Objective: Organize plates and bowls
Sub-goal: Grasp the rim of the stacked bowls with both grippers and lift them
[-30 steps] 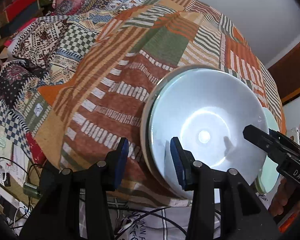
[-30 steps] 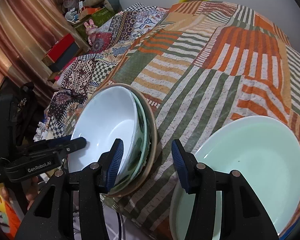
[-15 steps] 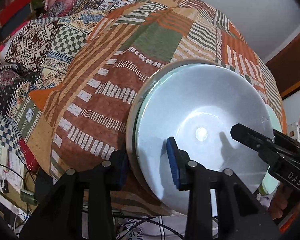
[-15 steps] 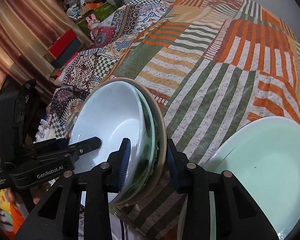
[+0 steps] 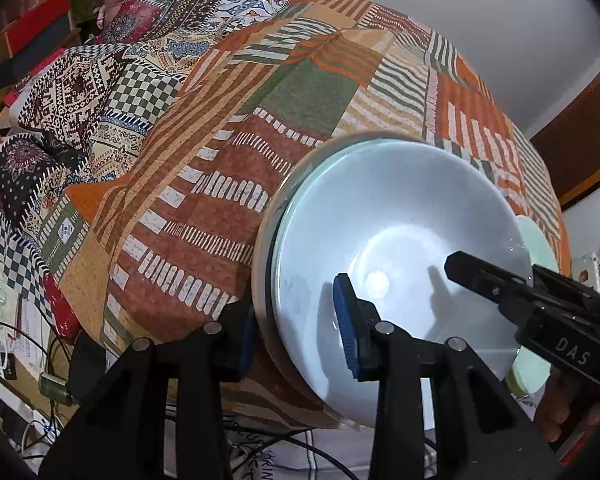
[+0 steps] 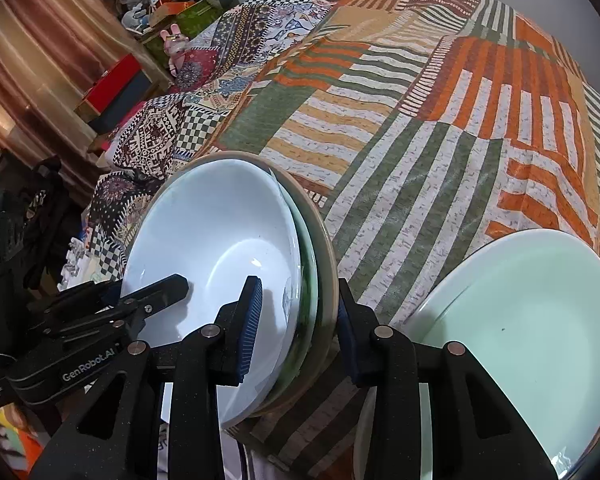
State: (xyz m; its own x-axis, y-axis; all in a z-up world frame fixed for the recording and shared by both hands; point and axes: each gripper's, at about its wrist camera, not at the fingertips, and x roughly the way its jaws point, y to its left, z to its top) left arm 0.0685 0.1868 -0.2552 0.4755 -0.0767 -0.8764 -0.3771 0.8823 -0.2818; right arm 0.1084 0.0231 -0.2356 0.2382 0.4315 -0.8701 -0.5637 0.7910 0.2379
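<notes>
White bowl (image 5: 400,248) nested in stack (image 6: 300,264) of dishes on patchwork cloth (image 5: 220,184), near its front edge. Left gripper (image 5: 296,336) clamped on stack's rim at about 8 o'clock: one blue pad (image 5: 346,332) inside the bowl, the other under the outer rim, mostly hidden. Right gripper (image 6: 300,328) clamped on the opposite rim at about 5 o'clock in its own view, one pad (image 6: 250,320) inside the bowl, the other pressed against the tan outermost rim. Both sets of jaws just closed onto the stack. Pale green plate (image 6: 520,332) just beside, at 4 o'clock, apart from stack. Cables (image 5: 28,344) at 8 o'clock below cloth edge.
</notes>
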